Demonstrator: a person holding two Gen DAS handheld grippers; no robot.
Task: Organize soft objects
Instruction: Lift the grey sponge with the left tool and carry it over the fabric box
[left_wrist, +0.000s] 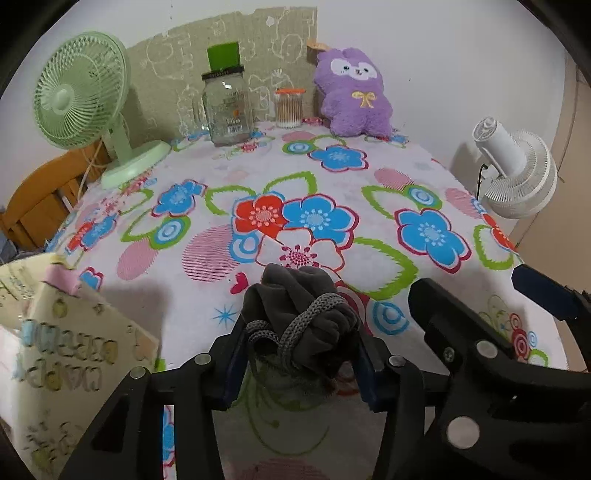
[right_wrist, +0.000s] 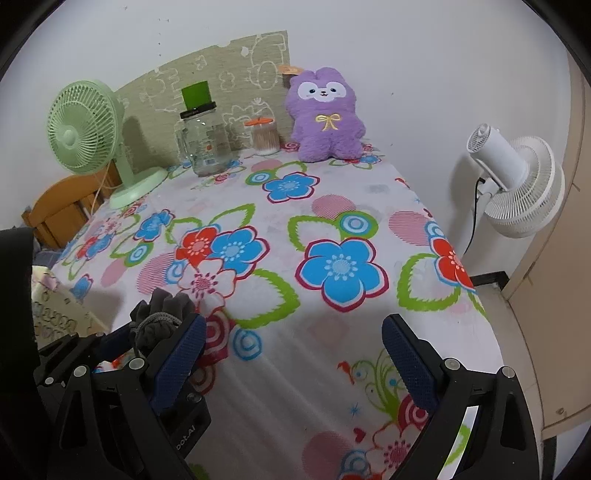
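My left gripper (left_wrist: 301, 363) is shut on a grey drawstring pouch (left_wrist: 306, 317), held just above the flowered tablecloth (left_wrist: 332, 177) near the front edge. The pouch also shows in the right wrist view (right_wrist: 162, 314), at the lower left beside my right gripper's left finger. My right gripper (right_wrist: 295, 350) is open and empty over the cloth, to the right of the pouch. A purple plush toy (left_wrist: 352, 94) sits upright at the back of the table against the wall; it also shows in the right wrist view (right_wrist: 327, 116).
A green fan (left_wrist: 83, 99) stands back left. A glass jar (left_wrist: 227, 107) and a cotton swab container (left_wrist: 290, 107) stand at the back. A white fan (left_wrist: 517, 173) is beyond the right edge. A cream printed bag (left_wrist: 70, 354) is at front left.
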